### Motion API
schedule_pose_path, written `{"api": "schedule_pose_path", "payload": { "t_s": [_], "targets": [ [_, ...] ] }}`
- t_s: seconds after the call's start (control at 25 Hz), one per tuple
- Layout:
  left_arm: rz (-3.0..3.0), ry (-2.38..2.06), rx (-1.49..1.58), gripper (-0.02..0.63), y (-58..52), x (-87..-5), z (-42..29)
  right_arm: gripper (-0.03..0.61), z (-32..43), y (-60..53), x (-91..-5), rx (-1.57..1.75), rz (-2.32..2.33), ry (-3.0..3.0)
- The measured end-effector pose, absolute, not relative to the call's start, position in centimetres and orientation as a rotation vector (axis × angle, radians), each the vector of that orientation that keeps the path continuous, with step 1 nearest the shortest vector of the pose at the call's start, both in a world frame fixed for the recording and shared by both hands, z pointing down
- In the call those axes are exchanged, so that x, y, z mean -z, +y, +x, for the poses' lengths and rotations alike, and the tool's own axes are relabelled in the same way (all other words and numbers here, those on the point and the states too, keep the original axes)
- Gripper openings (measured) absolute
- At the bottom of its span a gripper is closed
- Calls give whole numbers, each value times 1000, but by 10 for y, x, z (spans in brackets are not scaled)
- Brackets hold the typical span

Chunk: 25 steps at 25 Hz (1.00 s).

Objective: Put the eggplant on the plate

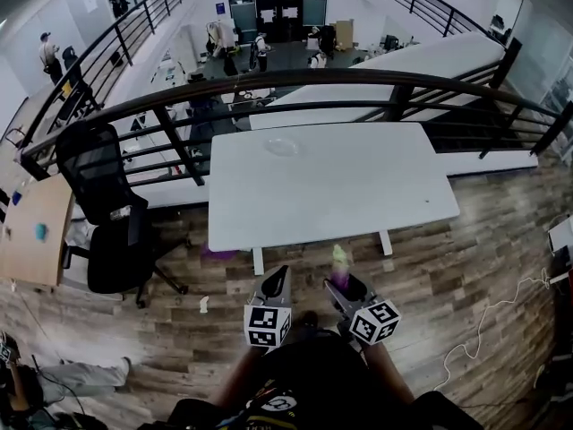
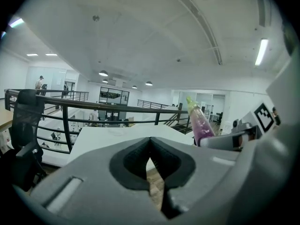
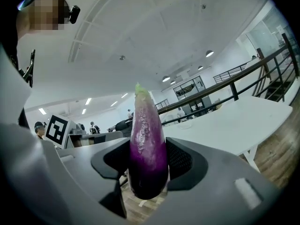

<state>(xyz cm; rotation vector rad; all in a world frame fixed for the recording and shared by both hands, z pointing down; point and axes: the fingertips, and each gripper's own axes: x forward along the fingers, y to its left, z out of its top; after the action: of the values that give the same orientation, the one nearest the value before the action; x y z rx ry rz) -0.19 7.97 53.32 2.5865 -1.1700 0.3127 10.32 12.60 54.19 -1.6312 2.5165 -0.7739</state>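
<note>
Both grippers sit close in front of the person's body, short of the near edge of the white table and above the wooden floor on the person's side of it. The right gripper is clamped on the eggplant. Its two dark pads press on the purple body from either side, roughly at the lower half. The eggplant stands nearly upright between them. Its pale green stem end rises well above the jaws, and its rounded bottom pokes out just below them. Seen from the head, its tip points toward the table's near edge without reaching over the top.

The left gripper is just beside the right one, equally short of the table. Its jaws are pressed together at the tips with nothing caught between them, and only a sliver of floor shows through the gap behind the tips. Each gripper carries its marker cube at the rear.

The plate, pale and hard to pick out against the tabletop, lies on the table near its far edge, left of the middle. It is well apart from the eggplant, with most of the bare tabletop between them. A black office chair stands off the table's left end, and a dark railing curves along behind its far edge.
</note>
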Motion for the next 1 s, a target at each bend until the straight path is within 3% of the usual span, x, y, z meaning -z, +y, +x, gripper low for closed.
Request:
{"api": "schedule_pose_path", "payload": {
  "t_s": [0.52,1.0],
  "targets": [
    [2576,-1240,-391,5,-58,-547,36,227,139,-4,-572,856,-1526,2629],
    [2622,-1009,-418,5,-220,-581,53,227,131,-178,-590,831,-1630,2688]
  ]
}}
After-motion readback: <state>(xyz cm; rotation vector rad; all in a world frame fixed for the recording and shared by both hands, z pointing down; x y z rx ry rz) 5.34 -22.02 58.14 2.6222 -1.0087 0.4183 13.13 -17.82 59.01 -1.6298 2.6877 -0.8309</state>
